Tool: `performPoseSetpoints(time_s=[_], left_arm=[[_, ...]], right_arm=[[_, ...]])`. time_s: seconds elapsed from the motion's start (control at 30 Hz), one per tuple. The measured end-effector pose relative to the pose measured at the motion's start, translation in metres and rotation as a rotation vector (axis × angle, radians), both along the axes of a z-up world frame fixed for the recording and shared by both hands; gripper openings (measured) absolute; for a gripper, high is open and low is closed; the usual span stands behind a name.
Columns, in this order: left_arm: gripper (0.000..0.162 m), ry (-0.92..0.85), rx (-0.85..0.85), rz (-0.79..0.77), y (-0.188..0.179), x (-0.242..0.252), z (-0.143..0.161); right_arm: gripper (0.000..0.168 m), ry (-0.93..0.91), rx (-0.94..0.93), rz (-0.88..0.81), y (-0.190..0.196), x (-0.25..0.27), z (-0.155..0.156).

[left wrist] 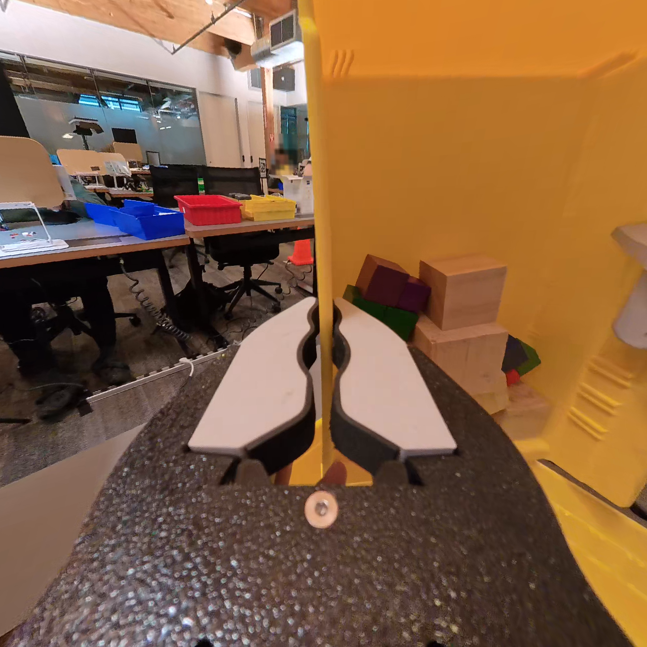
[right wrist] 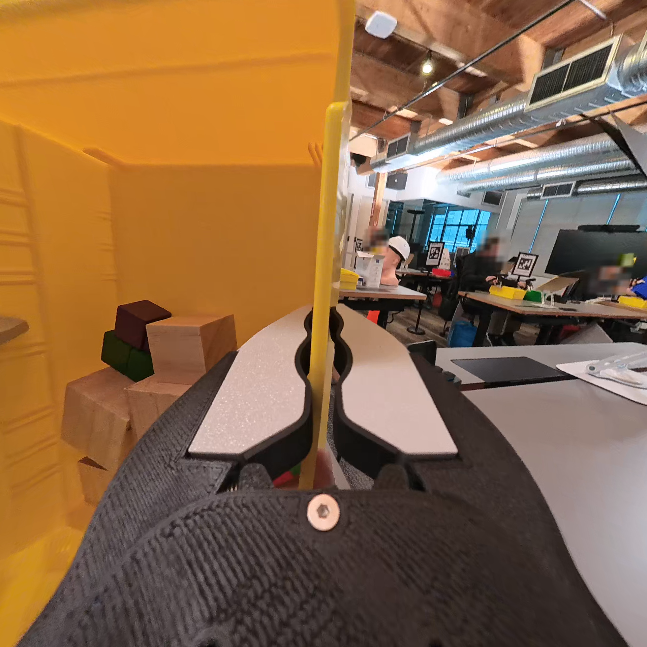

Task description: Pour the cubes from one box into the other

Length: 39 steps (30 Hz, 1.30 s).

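Two hand-held grippers, left hand-held gripper (left wrist: pixel 325 317) and right hand-held gripper (right wrist: pixel 324 320), each clamp a wall of the tilted yellow plastic box (left wrist: pixel 490 157). Wooden and coloured cubes (left wrist: pixel 462 294) pile inside; only the right view shows the grey table (right wrist: pixel 560 437).

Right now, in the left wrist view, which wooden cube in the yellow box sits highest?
The pale wooden cube stacked atop another pale cube, right of the purple cubes. The others lie lower.

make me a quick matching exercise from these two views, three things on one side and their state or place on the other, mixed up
Things:
1. left gripper
2. right gripper
3. wooden cubes

States:
A. stacked inside the yellow box
B. shut on the box wall, box interior to its right
C. shut on the box wall, box interior to its left

Pairs: 1-B, 2-C, 3-A
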<state>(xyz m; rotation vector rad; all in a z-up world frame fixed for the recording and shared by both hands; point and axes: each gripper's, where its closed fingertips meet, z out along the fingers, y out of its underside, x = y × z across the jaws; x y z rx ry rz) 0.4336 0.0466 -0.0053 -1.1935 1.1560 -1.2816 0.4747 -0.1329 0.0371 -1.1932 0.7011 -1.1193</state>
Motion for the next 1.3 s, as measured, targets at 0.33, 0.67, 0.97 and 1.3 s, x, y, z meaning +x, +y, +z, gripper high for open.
performPoseSetpoints(time_s=[0.33,0.67,0.97,1.3], left_arm=[[0.003,-0.062,0.017,-0.006,-0.003,-0.004,0.005],[0.003,-0.03,-0.004,0.005,0.005,0.005,-0.008],[0.003,-0.035,-0.017,-0.01,0.011,0.004,-0.006],[0.003,-0.178,-0.077,-0.046,0.002,-0.017,0.021]], right_arm=[[0.005,-0.064,0.051,-0.047,-0.006,-0.005,-0.003],[0.006,-0.109,0.0,-0.059,0.004,-0.002,-0.003],[0.006,-0.133,-0.016,-0.05,0.01,0.0,0.0],[0.006,-0.281,0.021,-0.055,0.001,-0.026,0.028]])
